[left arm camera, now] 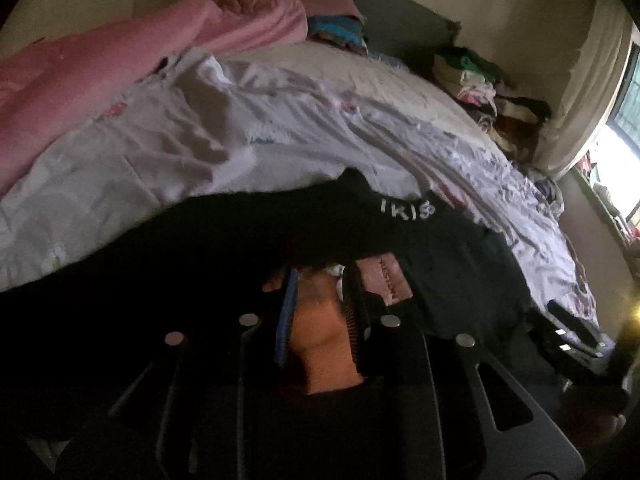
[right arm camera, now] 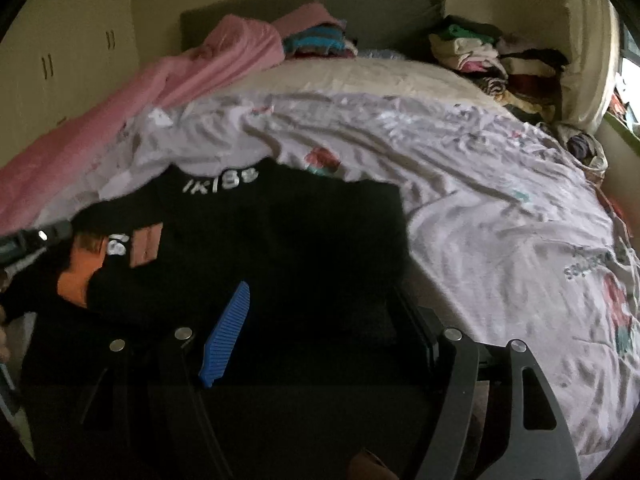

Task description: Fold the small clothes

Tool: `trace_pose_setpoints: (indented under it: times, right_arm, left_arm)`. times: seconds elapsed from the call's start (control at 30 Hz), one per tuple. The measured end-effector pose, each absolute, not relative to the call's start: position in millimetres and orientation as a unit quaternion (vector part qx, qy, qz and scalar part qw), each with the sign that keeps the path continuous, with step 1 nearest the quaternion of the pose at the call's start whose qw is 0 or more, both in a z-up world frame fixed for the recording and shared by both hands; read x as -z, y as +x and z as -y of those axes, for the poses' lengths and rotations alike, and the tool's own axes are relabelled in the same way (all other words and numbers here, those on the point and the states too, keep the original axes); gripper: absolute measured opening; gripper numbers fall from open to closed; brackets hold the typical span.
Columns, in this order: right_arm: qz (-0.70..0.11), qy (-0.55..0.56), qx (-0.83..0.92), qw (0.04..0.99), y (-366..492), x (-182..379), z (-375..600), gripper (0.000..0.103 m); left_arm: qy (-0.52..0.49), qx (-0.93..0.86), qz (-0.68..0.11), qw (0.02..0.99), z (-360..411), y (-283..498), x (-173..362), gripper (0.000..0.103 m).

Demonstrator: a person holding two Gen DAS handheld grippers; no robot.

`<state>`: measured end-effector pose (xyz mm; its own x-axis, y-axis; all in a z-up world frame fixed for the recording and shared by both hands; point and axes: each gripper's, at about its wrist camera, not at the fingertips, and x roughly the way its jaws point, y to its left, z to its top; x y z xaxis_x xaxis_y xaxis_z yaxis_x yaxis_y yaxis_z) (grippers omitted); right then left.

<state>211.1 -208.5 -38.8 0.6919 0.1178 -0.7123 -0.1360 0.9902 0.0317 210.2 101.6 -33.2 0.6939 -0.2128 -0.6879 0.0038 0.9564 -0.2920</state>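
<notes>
A black garment [right arm camera: 280,248] with white lettering near its neckline and an orange and pink patch on its front is spread across the near edge of the bed [right arm camera: 500,208], on a crumpled white printed sheet [right arm camera: 480,184]. In the left wrist view the same garment [left arm camera: 460,264] is draped toward the camera, its lettering seen toward the right.

The left gripper [left arm camera: 320,292] is closed on the black garment: orange and pink fabric is pinched between the blue-ribbed finger [left arm camera: 286,320] and the black-ribbed one, with little room left between the two. In the right wrist view this gripper [right arm camera: 36,240] is seen at the garment's left side, by the orange patch.

The right gripper [right arm camera: 320,320] is held over the near part of the garment with its jaws spread wide; the blue-ribbed finger [right arm camera: 228,336] stands on the left and the dark finger on the right, and only black cloth is seen in the gap between them. Whether the fingers touch the cloth cannot be told.

A pink blanket [right arm camera: 168,92] is bunched along the bed's left edge up to the grey headboard [right arm camera: 380,12]. A cream cover [right arm camera: 360,76] lies across the far part of the mattress. Folded clothes with turquoise stripes [right arm camera: 316,42] are stacked at the head of the bed, and a mixed pile of clothes [right arm camera: 488,60] is heaped in the far right corner. A cream wardrobe [right arm camera: 72,52] stands at the left, and a window [left arm camera: 624,120] is seen at the right.
</notes>
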Motion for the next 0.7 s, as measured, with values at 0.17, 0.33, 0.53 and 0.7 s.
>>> trace_pose_setpoints:
  times: [0.17,0.33,0.53,0.7]
  right_arm:
    - [-0.411,-0.029,-0.074,0.908,223.4,55.4,198.9,0.07]
    - [-0.45,-0.022,-0.057,0.891,233.9,76.5,204.7,0.07]
    - [-0.429,0.003,-0.075,0.9,221.3,64.6,207.1,0.074]
    - [-0.401,0.019,-0.083,0.912,203.5,47.6,204.4,0.085]
  left_arm:
    - [-0.119,0.078,-0.4,0.905,-88.6,210.2,40.5,0.018]
    - [-0.098,0.082,-0.476,0.87,-72.9,221.3,80.8,0.027]
    - [-0.11,0.088,-0.469,0.872,-77.0,212.9,77.9,0.037]
    - [-0.1,0.061,-0.449,0.886,-84.9,198.3,67.3,0.057]
